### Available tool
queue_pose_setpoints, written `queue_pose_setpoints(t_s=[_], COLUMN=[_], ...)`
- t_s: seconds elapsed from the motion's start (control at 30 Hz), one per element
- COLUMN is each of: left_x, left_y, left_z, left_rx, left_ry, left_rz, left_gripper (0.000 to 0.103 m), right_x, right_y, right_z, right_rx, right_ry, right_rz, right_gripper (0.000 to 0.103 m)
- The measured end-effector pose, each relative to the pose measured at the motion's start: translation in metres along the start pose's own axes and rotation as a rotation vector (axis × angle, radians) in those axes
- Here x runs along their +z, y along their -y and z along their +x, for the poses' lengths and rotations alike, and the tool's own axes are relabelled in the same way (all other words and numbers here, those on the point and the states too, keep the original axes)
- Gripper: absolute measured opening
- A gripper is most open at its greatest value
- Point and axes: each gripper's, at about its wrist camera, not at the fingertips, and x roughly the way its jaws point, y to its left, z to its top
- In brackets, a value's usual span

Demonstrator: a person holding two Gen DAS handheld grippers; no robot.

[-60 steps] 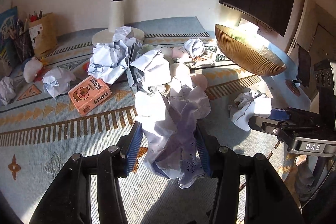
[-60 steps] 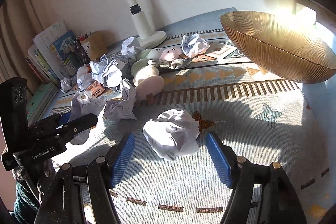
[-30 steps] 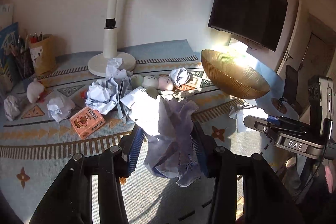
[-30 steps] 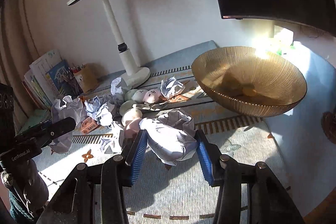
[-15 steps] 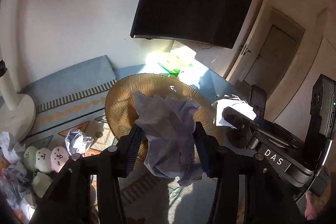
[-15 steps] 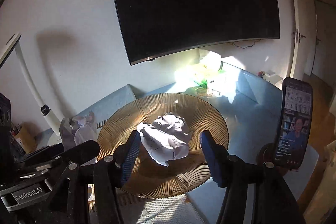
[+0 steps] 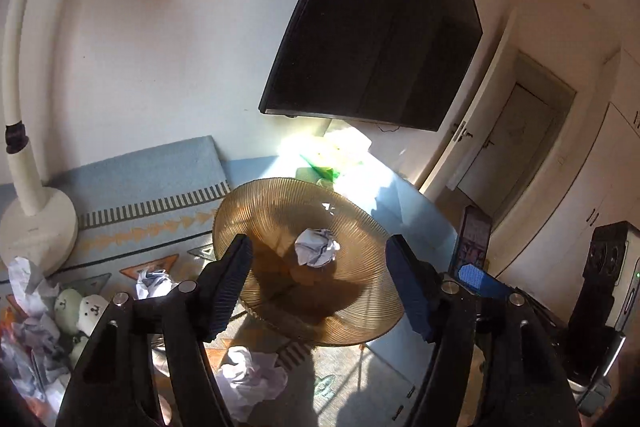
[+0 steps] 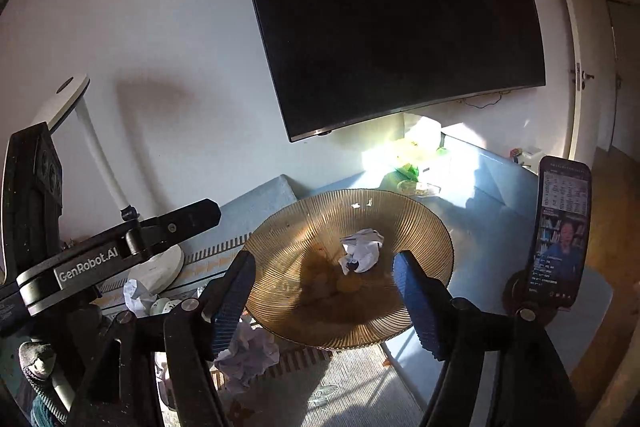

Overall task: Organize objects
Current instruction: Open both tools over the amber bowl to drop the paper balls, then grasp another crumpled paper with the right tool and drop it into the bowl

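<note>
A ribbed amber glass bowl (image 7: pixel 280 211) (image 8: pixel 420 227) stands on the patterned mat (image 7: pixel 152 195). One crumpled white paper ball (image 7: pixel 316 248) (image 8: pixel 362 251) lies inside it. A second crumpled ball (image 7: pixel 250 379) (image 8: pixel 248 351) lies on the mat just in front of the bowl's near rim. My left gripper (image 7: pixel 320 287) hovers over the near side of the bowl, jaws opening, nothing between them. My right gripper (image 8: pixel 326 305) hovers beside it, jaws also opening and empty. One finger (image 8: pixel 180 221) of the left gripper shows at the left of the right wrist view.
A white lamp base (image 7: pixel 38 223) stands at the back left. More crumpled paper (image 7: pixel 152 283) and small plush toys (image 7: pixel 80 307) lie left of the bowl. A phone on a stand (image 8: pixel 560 231) is at the right. A dark screen (image 8: pixel 392 19) hangs on the wall.
Both grippers carried paper balls from the mat up over the bowl and opened. The right one's ball dropped into the bowl. The left one's ball has left its jaws.
</note>
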Motion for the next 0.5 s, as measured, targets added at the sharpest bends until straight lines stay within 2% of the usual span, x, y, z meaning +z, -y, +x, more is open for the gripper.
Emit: queue_pose_setpoints(t_s=[0.03, 0.1, 0.17, 0.2, 0.23, 0.3, 0.4, 0.5], left_x=[0.003, 0.002, -0.007, -0.015, -0.024, -0.046, -0.082, -0.111], left_y=[0.001, -0.003, -0.019, -0.028, -0.036, -0.049, -0.067, -0.087], left_z=[0.008, 0.012, 0.001, -0.008, -0.018, -0.041, -0.079, -0.118], left_rx=[0.012, -0.011, -0.037, -0.031, -0.011, 0.045, 0.114, 0.169], left_ry=[-0.020, -0.058, -0.091, -0.093, -0.088, -0.072, -0.047, -0.010], left_rz=[0.008, 0.014, -0.022, -0.046, -0.059, -0.056, -0.093, -0.147], left_gripper=[0.058, 0.058, 0.067, 0.079, 0.084, 0.084, 0.084, 0.087], right_x=[-0.003, -0.014, -0.033, -0.043, -0.054, -0.076, -0.099, -0.111], right_y=[0.003, 0.003, 0.003, 0.001, -0.002, -0.017, -0.051, -0.085], right_z=[-0.007, -0.013, -0.013, -0.009, -0.001, 0.019, 0.045, 0.074], right_rx=[0.013, 0.056, 0.091, 0.115, 0.152, 0.207, 0.196, 0.128], right_ry=[-0.002, -0.026, -0.050, -0.078, -0.119, -0.211, -0.265, -0.306], right_rz=[-0.006, -0.047, -0.082, -0.090, -0.096, -0.099, -0.123, -0.174], right_gripper=[0.076, 0.092, 0.097, 0.097, 0.097, 0.097, 0.097, 0.097])
